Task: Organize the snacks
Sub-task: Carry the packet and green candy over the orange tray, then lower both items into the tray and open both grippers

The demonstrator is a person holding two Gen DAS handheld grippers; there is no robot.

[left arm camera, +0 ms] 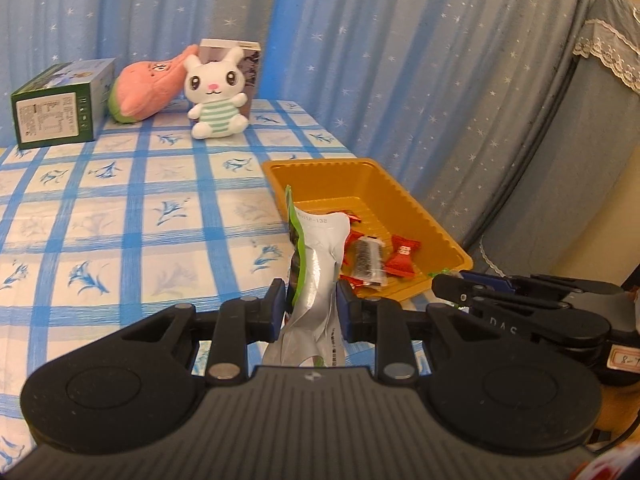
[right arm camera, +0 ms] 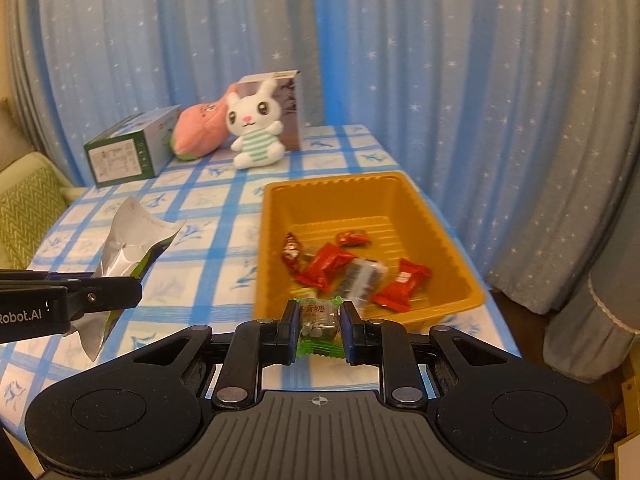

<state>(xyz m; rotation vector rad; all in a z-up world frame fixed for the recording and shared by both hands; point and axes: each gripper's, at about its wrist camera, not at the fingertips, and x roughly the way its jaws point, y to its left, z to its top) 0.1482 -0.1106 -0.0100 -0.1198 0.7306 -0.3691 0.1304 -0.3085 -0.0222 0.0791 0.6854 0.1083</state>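
My left gripper point(left arm camera: 311, 304) is shut on a silver and green snack pouch point(left arm camera: 316, 264) and holds it upright above the table, left of the orange tray point(left arm camera: 400, 192). The pouch also shows in the right wrist view point(right arm camera: 128, 244), with the left gripper point(right arm camera: 116, 292) on it. My right gripper point(right arm camera: 319, 326) is shut on a small green-wrapped candy point(right arm camera: 319, 324), just before the near rim of the orange tray point(right arm camera: 440, 232). Several red-wrapped candies point(right arm camera: 402, 282) and a clear packet point(right arm camera: 362, 276) lie in the tray. The right gripper shows at the right of the left wrist view point(left arm camera: 444, 284).
A checked blue tablecloth point(left arm camera: 120, 208) covers the table. At the back stand a green box point(left arm camera: 60, 104), a pink plush point(left arm camera: 148, 88), a white rabbit plush point(left arm camera: 216, 92) and a grey box point(left arm camera: 250, 64). Blue curtains hang behind. A green cushion point(right arm camera: 28, 208) lies left.
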